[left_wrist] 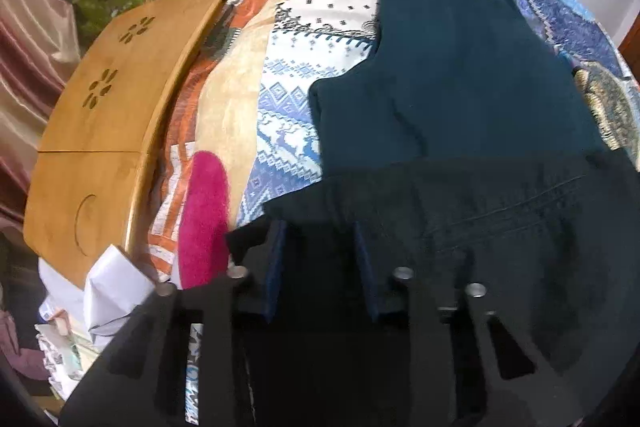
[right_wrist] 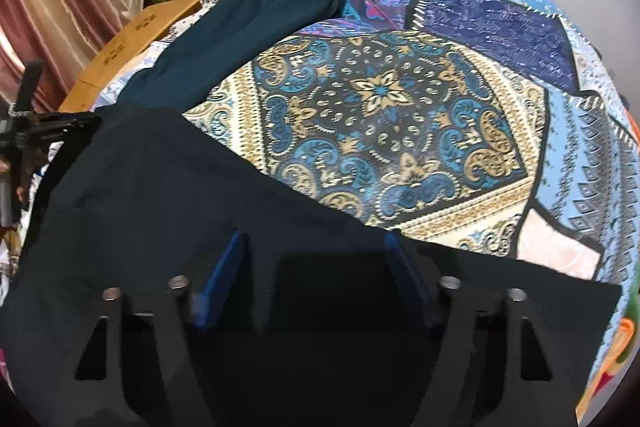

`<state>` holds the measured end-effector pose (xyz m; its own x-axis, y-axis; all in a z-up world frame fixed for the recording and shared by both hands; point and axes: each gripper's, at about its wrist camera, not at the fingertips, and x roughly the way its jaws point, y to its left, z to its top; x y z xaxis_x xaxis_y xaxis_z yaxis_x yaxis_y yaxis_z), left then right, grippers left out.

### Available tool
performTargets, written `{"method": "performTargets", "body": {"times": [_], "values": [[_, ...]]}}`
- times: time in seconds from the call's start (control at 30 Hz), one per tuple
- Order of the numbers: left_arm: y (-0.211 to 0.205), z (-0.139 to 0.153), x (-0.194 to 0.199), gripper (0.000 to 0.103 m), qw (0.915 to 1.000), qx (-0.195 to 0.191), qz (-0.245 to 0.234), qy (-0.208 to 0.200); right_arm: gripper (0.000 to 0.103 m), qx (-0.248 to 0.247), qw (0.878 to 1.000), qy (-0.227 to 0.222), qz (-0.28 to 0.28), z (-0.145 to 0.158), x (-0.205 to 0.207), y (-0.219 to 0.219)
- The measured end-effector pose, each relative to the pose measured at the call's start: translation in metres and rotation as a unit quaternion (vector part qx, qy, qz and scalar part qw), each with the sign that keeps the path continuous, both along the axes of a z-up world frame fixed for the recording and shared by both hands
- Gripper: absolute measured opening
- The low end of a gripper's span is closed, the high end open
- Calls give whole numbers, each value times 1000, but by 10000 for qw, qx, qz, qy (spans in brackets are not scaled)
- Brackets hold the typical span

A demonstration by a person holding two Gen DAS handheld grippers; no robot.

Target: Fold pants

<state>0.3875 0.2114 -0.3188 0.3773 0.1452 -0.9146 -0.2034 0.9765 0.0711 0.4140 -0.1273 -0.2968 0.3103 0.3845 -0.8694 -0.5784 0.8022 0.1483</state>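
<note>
- Dark pants (left_wrist: 452, 75) lie on a bed covered by a patchwork quilt (right_wrist: 384, 107). The waist end is nearest the cameras; one leg stretches away across the quilt.
- The task looks to be at its start. The leg is still spread out long, and no finished fold shows. Whether the two legs are already stacked on each other is hard to tell.
- The left gripper (left_wrist: 320, 259) is down at the waist edge, blue pads narrowly apart with dark cloth between them. Whether they already pinch it I cannot tell.
- The right gripper (right_wrist: 316, 275) is at the other end of the waist, its pads about half open, cloth lying between them, not yet pinched.
- Left to do, by my judgement: close on the waist, carry it over toward the hem, then fold again.
- Beside the pants lie a wooden board (left_wrist: 108, 99) and a pink cloth (left_wrist: 204, 219).
- No readable writing or brand is visible; a red box at the back is too blurred to read.
</note>
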Motion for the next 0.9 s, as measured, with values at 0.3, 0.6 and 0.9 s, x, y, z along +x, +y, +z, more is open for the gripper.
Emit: {"method": "performTargets", "body": {"times": [0.3,0.6,0.9], "values": [[-10,40,-18,14,9990,123,-11,-430,2,-241,9995,-194,114,7,-9,16],[-26,100,-53,14,9936,197,-339,-1060,22,-283,9980,-542,150,37,-6,6],[-38,96,-49,14,9929,207,-450,-1080,64,-608,9976,91,332,0,20,21]]}}
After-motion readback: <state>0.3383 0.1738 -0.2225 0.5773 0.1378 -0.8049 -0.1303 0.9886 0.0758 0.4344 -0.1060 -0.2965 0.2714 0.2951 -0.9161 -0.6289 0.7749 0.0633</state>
